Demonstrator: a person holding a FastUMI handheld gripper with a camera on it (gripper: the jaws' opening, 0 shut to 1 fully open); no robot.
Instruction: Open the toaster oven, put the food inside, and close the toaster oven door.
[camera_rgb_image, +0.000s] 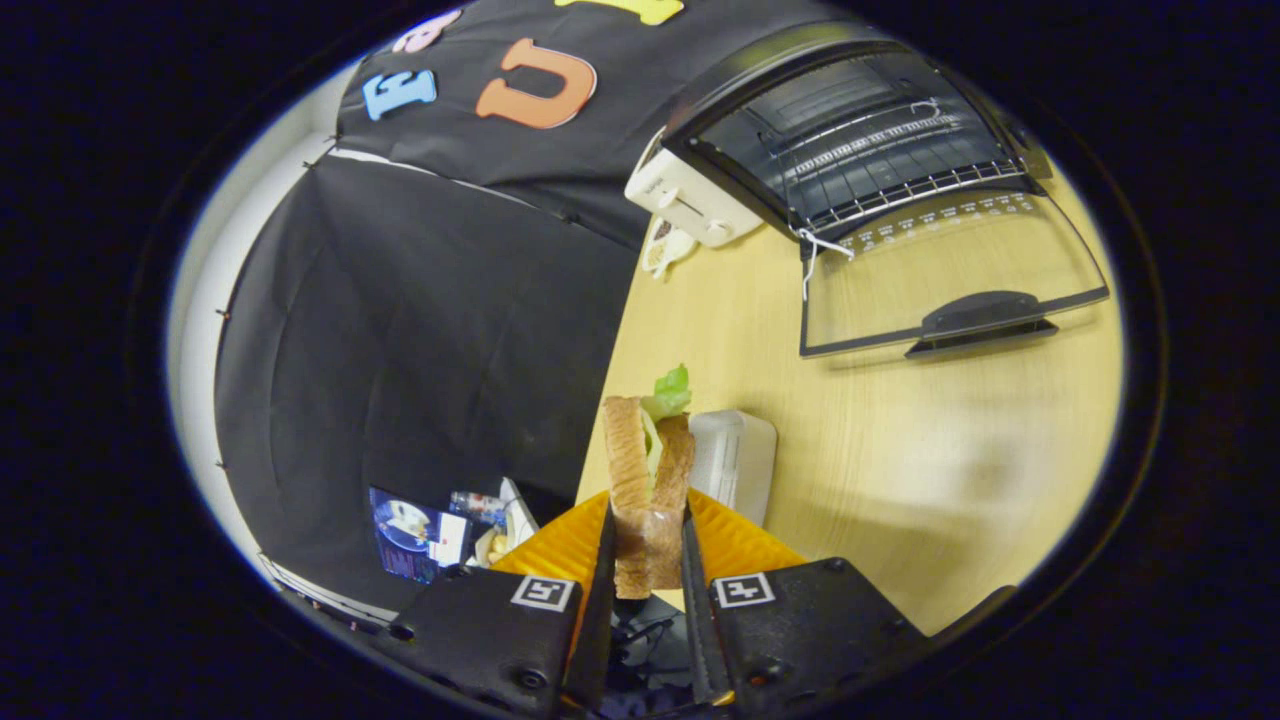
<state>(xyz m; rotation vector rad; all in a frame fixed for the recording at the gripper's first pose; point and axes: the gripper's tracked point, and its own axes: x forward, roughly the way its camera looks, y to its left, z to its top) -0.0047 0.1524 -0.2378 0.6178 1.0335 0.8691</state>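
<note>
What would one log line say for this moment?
gripper: shut on sandwich | toaster oven: door open, beyond fingers | step: insert food

sandwich (648, 470): tan-brown bread, green lettuce, pinched by gripper (648, 560); plate (735, 540) orange, ribbed; box (735, 460) at 3 o'clock of sandwich white; table (900, 450) light wood grain; toaster oven (850, 130) at 1 o'clock black, silver rack

We see the sandwich (648, 480) hiding part of the white box (735, 460), and the tongs (648, 560) covering its lower end.
</note>
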